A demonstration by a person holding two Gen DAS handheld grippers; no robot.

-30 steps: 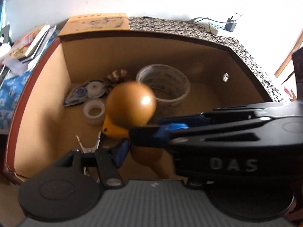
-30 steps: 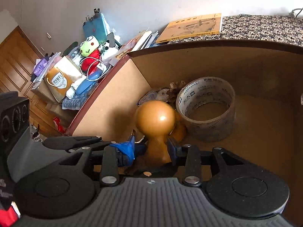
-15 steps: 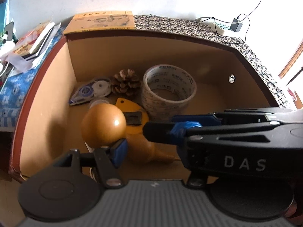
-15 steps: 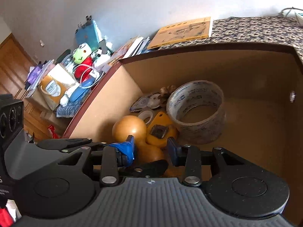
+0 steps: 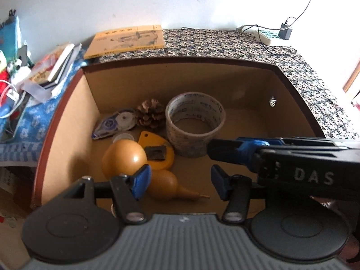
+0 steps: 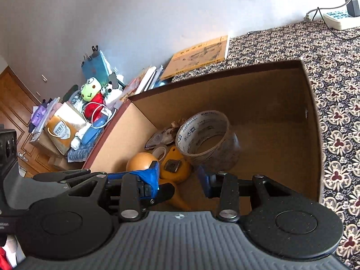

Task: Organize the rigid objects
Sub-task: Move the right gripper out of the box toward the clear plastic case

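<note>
Left gripper [image 5: 180,180], jaws opening and empty, hovers above the glossy golden-brown wooden gourd [image 5: 137,168] lying in the brown cardboard box [image 5: 74,117]; the round gourd could roll.

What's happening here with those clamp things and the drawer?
A person is tidying small hard objects into a wooden drawer, a hand-held gripper in each hand. A golden gourd lies on its side in the drawer beside a yellow tool, a big tape roll and a pine cone. The left gripper is opening with nothing clamped. The right gripper is open and empty too.
</note>
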